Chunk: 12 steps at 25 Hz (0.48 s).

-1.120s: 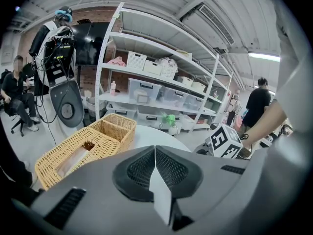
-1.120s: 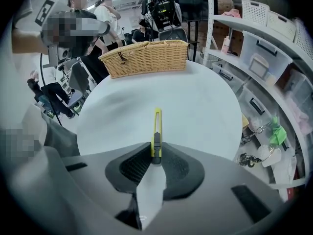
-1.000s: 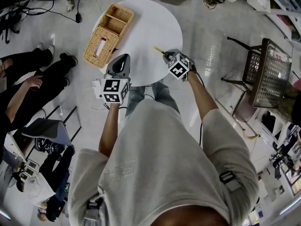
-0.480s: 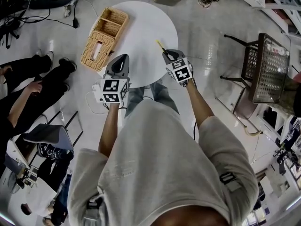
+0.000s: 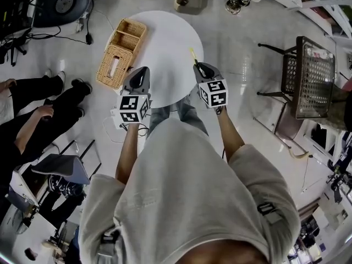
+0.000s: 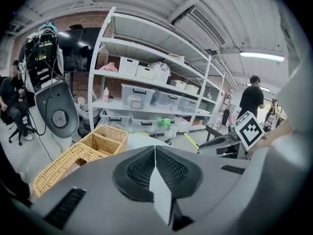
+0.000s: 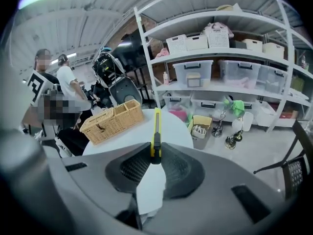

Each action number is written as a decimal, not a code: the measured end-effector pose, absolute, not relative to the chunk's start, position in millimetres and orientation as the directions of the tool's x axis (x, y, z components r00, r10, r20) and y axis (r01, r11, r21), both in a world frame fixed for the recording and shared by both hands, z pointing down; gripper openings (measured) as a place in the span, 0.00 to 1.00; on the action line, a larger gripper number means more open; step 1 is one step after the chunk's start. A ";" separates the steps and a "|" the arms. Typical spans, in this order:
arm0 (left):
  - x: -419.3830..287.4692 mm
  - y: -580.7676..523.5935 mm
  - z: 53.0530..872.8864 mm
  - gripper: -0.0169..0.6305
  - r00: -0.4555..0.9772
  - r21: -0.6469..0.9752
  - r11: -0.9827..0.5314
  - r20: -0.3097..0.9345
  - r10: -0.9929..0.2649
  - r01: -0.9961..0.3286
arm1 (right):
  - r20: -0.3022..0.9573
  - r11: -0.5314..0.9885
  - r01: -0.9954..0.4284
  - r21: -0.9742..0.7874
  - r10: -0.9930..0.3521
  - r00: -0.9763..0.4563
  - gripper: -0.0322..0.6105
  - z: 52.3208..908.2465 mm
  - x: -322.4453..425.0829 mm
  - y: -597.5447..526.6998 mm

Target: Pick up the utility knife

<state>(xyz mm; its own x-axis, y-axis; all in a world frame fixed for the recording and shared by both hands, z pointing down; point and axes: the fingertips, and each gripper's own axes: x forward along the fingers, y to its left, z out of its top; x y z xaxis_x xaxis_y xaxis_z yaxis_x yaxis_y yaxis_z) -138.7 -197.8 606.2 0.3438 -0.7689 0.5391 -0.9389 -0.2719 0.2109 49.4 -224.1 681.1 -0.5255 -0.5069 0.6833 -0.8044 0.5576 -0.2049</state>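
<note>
The yellow utility knife (image 7: 156, 126) stands out forward from between the jaws of my right gripper (image 7: 155, 153), which is shut on its rear end. In the head view the knife (image 5: 193, 55) hangs above the right rim of the round white table (image 5: 170, 37), clear of its top, held by the right gripper (image 5: 199, 67). My left gripper (image 5: 140, 73) hovers over the table's near left edge. Its jaws (image 6: 155, 148) meet along a line with nothing between them. From the left gripper view the knife (image 6: 191, 141) and the right gripper (image 6: 220, 142) show at the right.
A wicker basket (image 5: 122, 51) lies on the table's left side, also seen as the basket (image 7: 111, 120). A wire-mesh chair (image 5: 313, 78) stands at the right. A seated person (image 5: 33, 103) is at the left. Shelves with plastic bins (image 7: 220, 72) and floor clutter lie beyond the table.
My right gripper has risen off the table with the knife and rolled, so the knife now points away from me. The left gripper has hardly moved.
</note>
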 end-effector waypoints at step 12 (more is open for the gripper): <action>-143.0 -216.7 549.3 0.06 0.333 0.158 -0.293 0.449 -0.829 -0.943 | 0.501 0.519 -0.845 -0.130 -0.701 -0.507 0.18 576.3 63.4 -250.4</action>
